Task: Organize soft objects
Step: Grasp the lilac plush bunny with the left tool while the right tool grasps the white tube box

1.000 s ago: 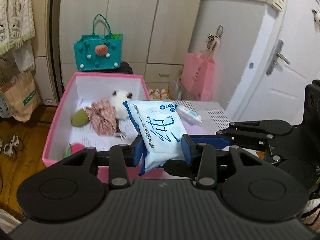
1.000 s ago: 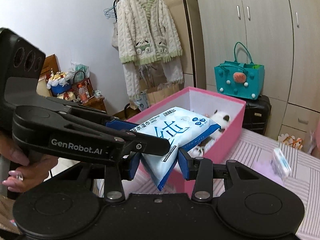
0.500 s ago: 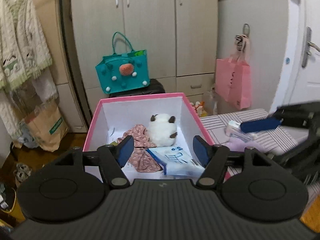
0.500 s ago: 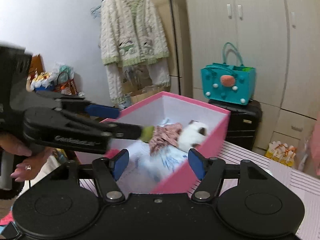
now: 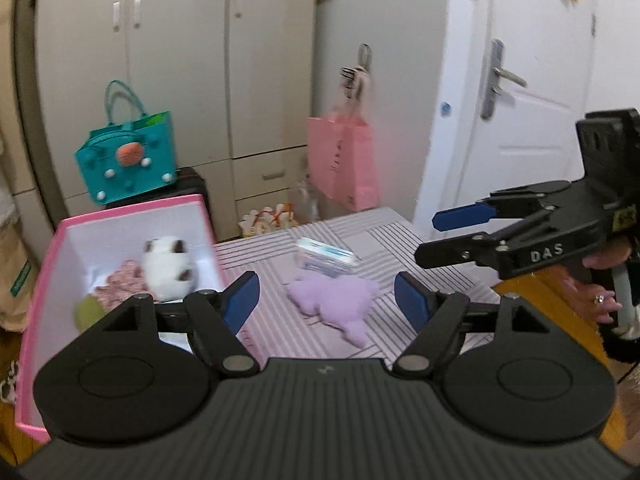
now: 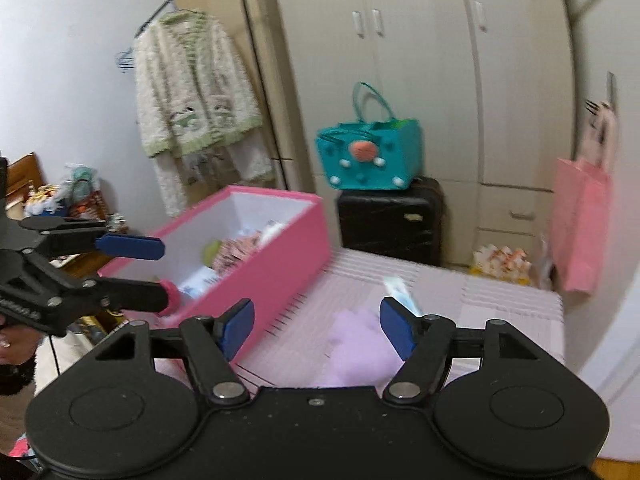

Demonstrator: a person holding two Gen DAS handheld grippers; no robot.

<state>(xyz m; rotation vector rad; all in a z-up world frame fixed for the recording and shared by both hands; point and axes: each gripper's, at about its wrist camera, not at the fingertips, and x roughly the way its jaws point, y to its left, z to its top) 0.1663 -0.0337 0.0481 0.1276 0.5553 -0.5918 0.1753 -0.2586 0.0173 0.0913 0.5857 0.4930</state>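
Left tongs (image 5: 326, 302) released, jaws spread wide and empty above the striped bench (image 5: 280, 332); right tongs (image 6: 316, 326) likewise released and empty; between the left jaws, a lilac plush piece (image 5: 334, 296) lies flat on the bench; just beyond and touching it, a small wipes packet (image 5: 326, 258); at left, a pink box (image 5: 38, 280) holds a white plush toy (image 5: 168, 268), a floral fabric item (image 5: 120, 286) and a green ball (image 5: 86, 312); farther off, a teal bag (image 5: 128, 164) on a black suitcase (image 6: 392, 220); a pink bag (image 5: 344, 164) hangs at the wardrobe.

Striped table (image 5: 384, 236), lilac plush (image 5: 332, 300), tissue pack (image 5: 326, 258)
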